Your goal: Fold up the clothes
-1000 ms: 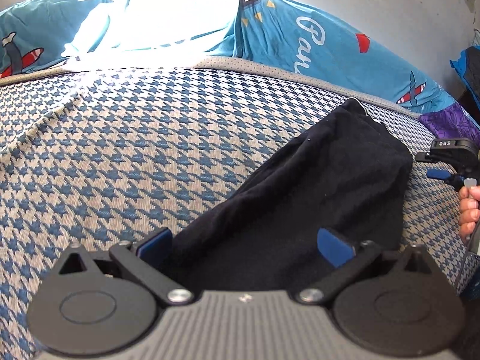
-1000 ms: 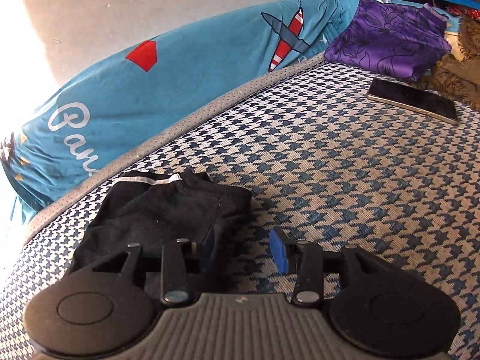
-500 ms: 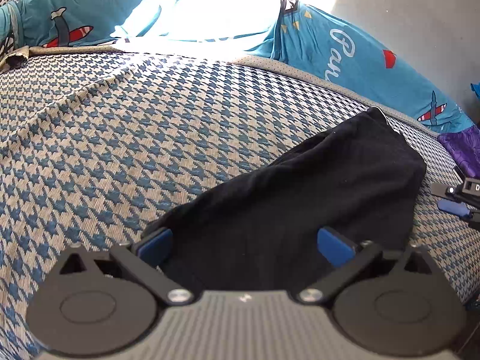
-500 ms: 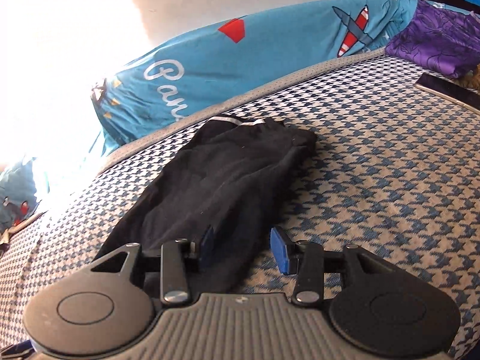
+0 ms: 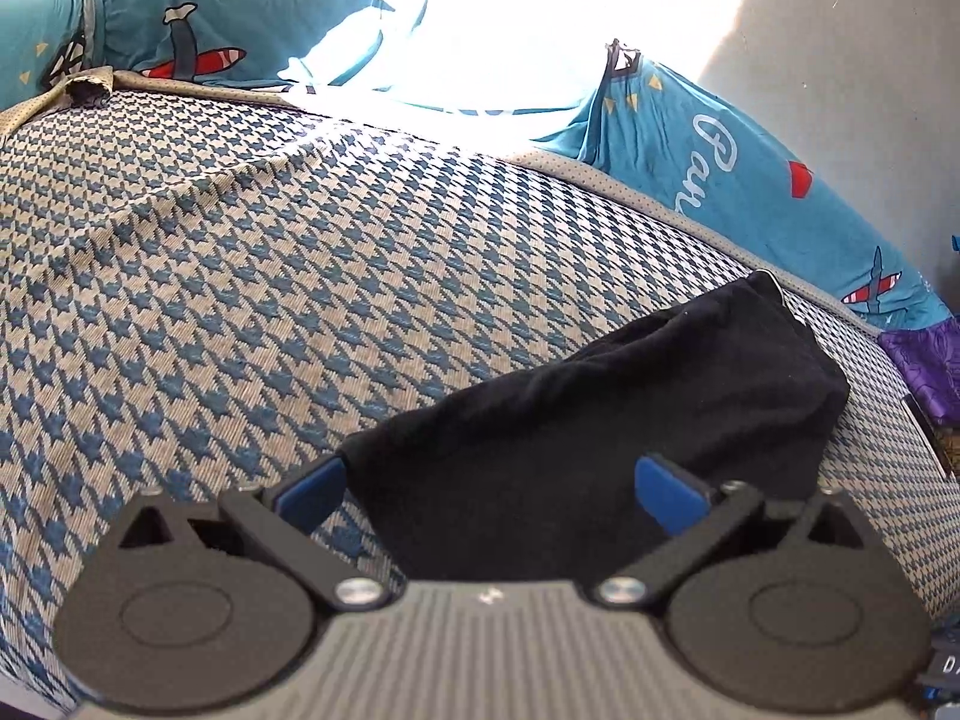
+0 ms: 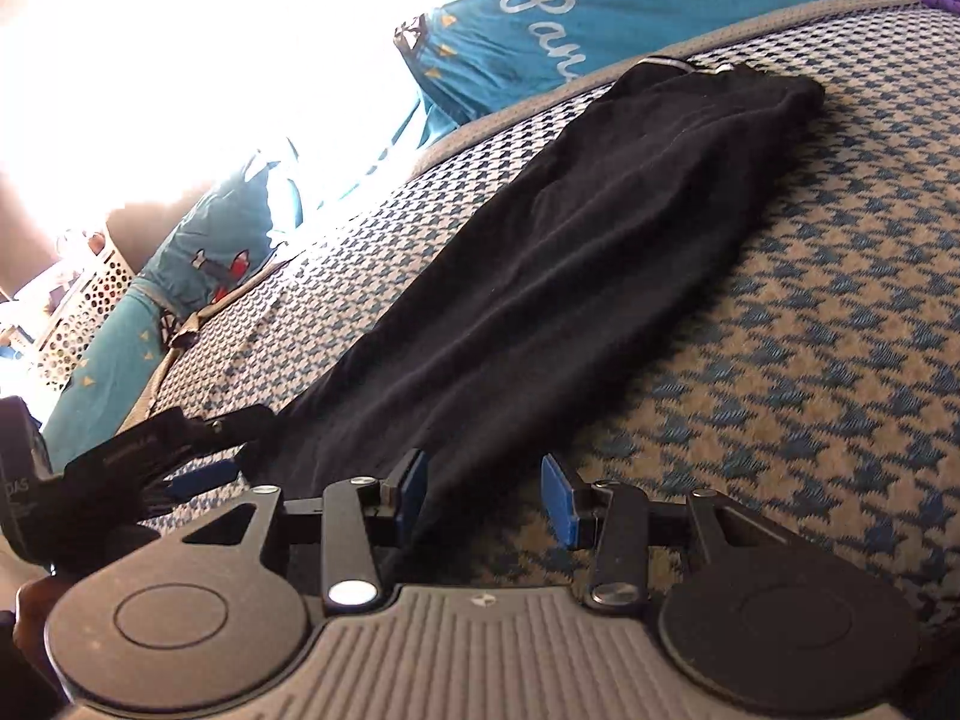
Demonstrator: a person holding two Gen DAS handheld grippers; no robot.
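Note:
A black garment (image 5: pixel 600 420) lies folded long and narrow on the blue-and-beige houndstooth mattress (image 5: pixel 270 300). Its banded end (image 6: pixel 678 66) points toward the teal bedding. My left gripper (image 5: pixel 489 492) is wide open at the garment's near end, and the cloth lies between the blue pads (image 5: pixel 312 492) without being pinched. My right gripper (image 6: pixel 485 495) is open at the same end, over the garment's (image 6: pixel 570 240) right edge. Cloth reaches its left pad (image 6: pixel 411 492) and bare mattress (image 6: pixel 810 360) shows in the rest of the gap. The left gripper (image 6: pixel 234 444) shows close by on the left.
Teal bedding (image 5: pixel 720 168) printed with planes and white lettering runs along the mattress's far edge against a grey wall (image 5: pixel 870 30). A purple cloth (image 5: pixel 924 366) lies at the far right. A white perforated basket (image 6: pixel 78 306) stands beyond the left end. Strong sunlight washes out the back.
My right gripper has swung from the garment's banded end down along it to the near end, next to the left gripper. The left gripper drifted left, still open over the cloth.

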